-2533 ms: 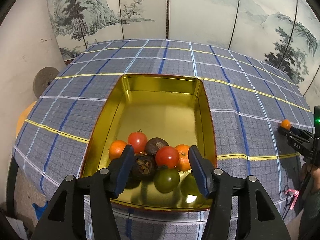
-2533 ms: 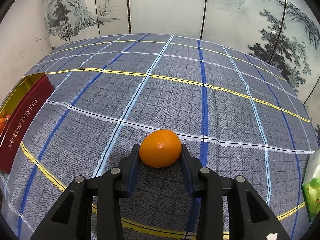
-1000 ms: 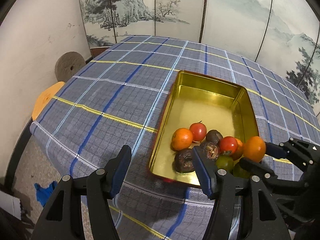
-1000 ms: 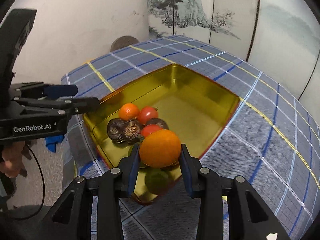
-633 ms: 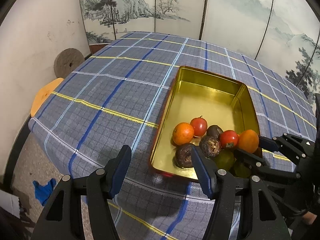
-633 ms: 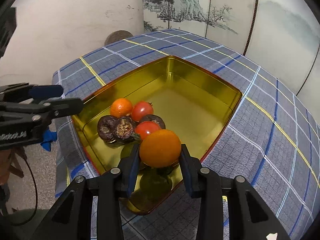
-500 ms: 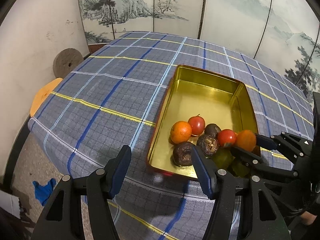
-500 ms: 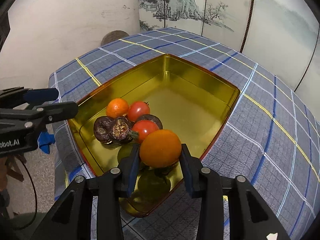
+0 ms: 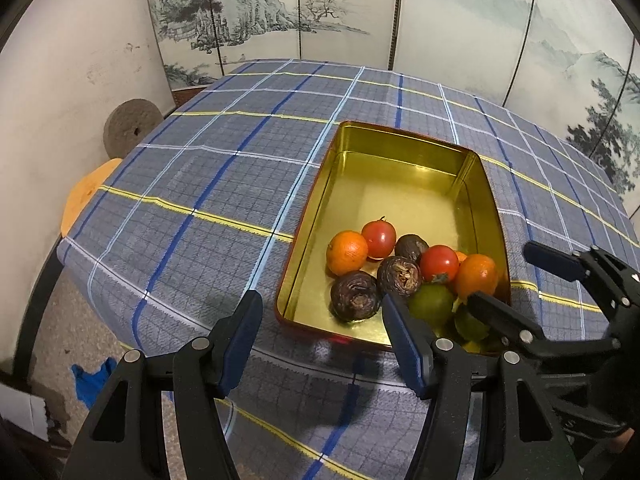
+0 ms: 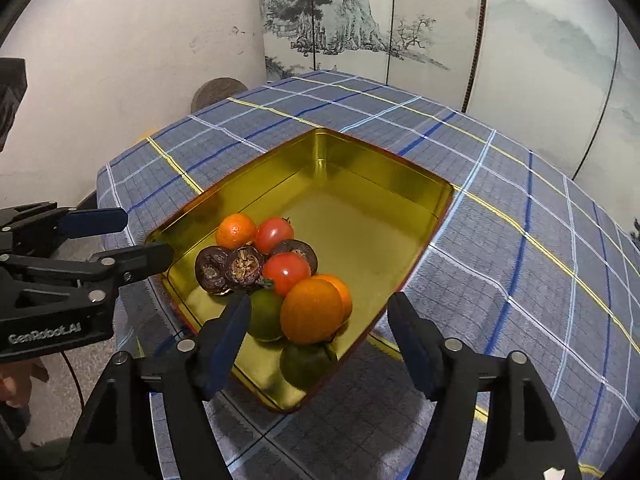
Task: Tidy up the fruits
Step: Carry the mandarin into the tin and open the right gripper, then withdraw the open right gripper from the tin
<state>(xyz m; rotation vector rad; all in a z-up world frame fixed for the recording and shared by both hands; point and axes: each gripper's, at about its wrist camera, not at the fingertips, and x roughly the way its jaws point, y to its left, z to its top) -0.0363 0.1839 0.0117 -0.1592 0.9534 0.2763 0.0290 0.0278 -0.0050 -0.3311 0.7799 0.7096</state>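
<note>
A gold tin (image 9: pixel 400 141) (image 10: pixel 320 133) lies on the plaid tablecloth with a pile of fruit at its near end. The pile holds a mandarin (image 9: pixel 347 252), red tomatoes (image 9: pixel 379 239), dark wrinkled fruits (image 9: pixel 354 296) and green fruits (image 9: pixel 432 304). A large orange (image 10: pixel 312 312) (image 9: pixel 476 274) rests on top of the pile. My right gripper (image 10: pixel 319 304) (image 9: pixel 499 273) straddles it with its jaws opening, and the pads stand clear of the orange. My left gripper (image 9: pixel 320 302) (image 10: pixel 147 234) hovers open and empty at the tin's near left corner.
The table edge (image 9: pixel 168 312) drops off close to the tin on the left. Beyond the edge are a grey stone disc (image 9: pixel 132 122), an orange seat (image 9: pixel 86 192) and a blue scrap on the floor (image 9: pixel 86 380). A painted folding screen (image 9: pixel 400 12) stands behind the table.
My right gripper carried the orange from the cloth to the tin, lowered it onto the pile, then opened off it. My left gripper stayed open beside the tin.
</note>
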